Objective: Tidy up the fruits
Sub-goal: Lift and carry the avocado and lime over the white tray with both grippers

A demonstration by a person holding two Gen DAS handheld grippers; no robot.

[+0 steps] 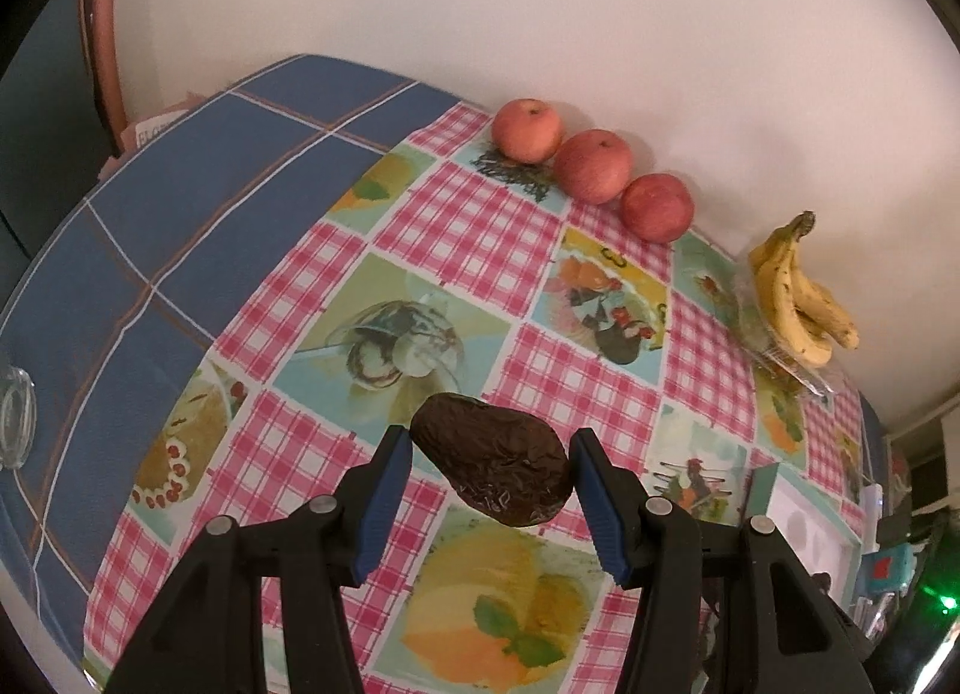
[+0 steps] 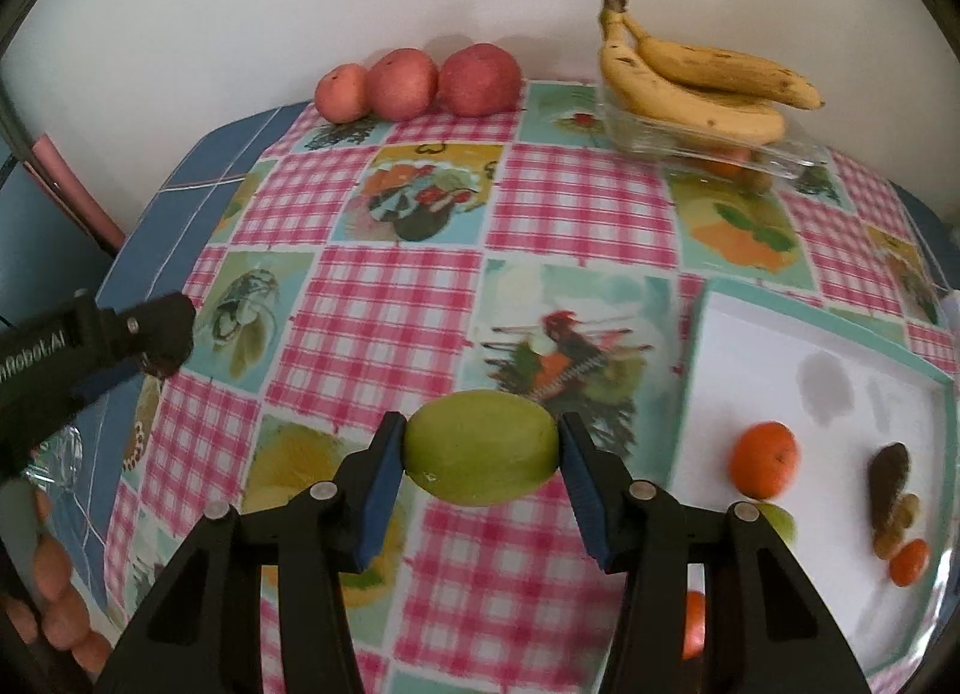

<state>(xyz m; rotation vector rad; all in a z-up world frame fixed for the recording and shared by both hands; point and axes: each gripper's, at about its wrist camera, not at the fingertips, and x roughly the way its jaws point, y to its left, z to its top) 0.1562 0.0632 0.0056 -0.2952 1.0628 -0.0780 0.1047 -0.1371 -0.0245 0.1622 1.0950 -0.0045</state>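
Above the checked tablecloth, left gripper clamps a dark avocado; right gripper clamps a green fruit. Three apples line the wall; bananas fill a clear container. White tray right holds an orange.

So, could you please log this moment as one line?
left gripper: shut on dark avocado | right gripper: shut on green fruit | both held above tablecloth

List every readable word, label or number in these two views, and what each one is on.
"nRobot.AI", cut off at the frame edge: white lettering on the left gripper's black body, seen in the right wrist view.
Dark print on the paper at the table's far left edge, left wrist view: too blurred to read.
Nothing else legible.
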